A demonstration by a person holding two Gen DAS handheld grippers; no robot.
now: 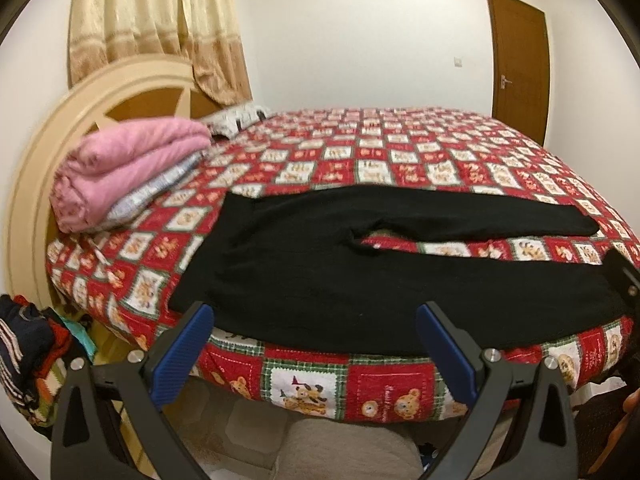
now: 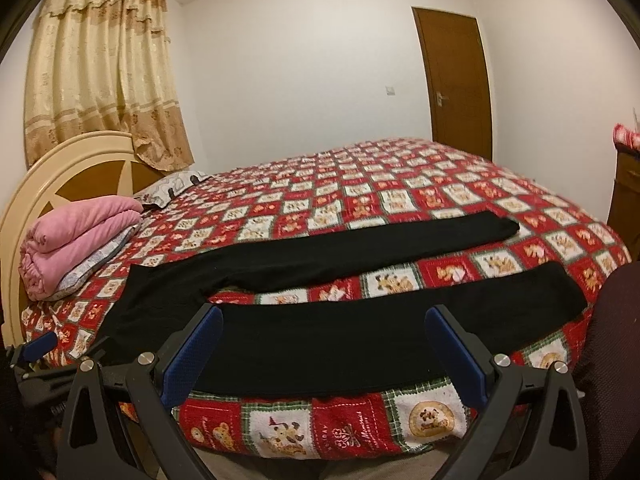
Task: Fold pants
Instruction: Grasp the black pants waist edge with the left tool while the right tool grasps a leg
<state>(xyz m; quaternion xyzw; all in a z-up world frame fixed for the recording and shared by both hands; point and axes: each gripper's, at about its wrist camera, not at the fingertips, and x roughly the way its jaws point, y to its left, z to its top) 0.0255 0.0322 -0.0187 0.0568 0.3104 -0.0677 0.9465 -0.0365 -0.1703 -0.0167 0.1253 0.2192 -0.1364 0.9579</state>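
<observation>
Both grippers hang at the near edge of the bed, fingers spread wide apart and holding nothing. Ahead of the left gripper (image 1: 314, 316) lie the black pants (image 1: 320, 280), flat on the red patchwork bedspread (image 1: 400, 152), waist end to its left and both legs running off to its right. One leg lies just beyond the right gripper (image 2: 324, 320) along the bed's edge, with the other leg farther off, a strip of bedspread between them. Far to the left of both grippers a folded pink blanket (image 1: 120, 168) rests against the headboard (image 1: 32, 184).
</observation>
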